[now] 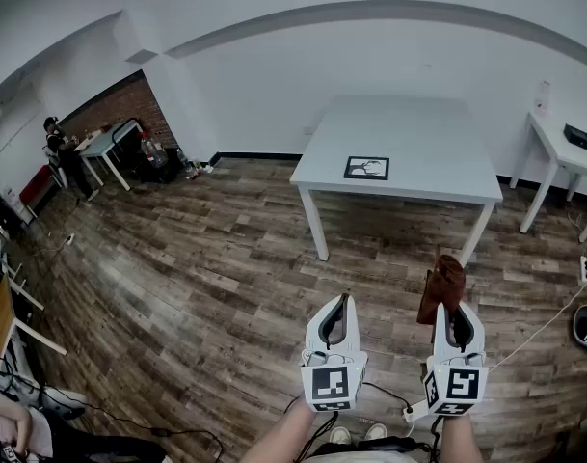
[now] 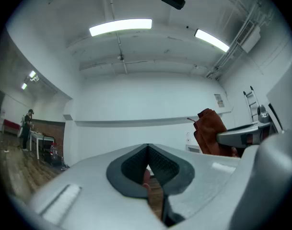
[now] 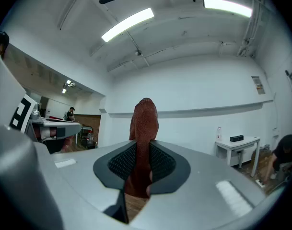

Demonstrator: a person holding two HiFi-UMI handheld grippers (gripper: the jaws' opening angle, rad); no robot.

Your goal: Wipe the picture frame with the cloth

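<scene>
While the left gripper (image 2: 148, 152) sits closed, the right gripper (image 3: 142, 150) clamps cloth (image 3: 146, 119)

A big white worktop (image 1: 409, 133) stood on the wood floor (image 1: 197, 278). A small white table (image 1: 553, 149) beside it held a black box (image 1: 577, 136). Far off, a person (image 1: 58, 149) stood by a brick wall (image 1: 120, 104).
</scene>
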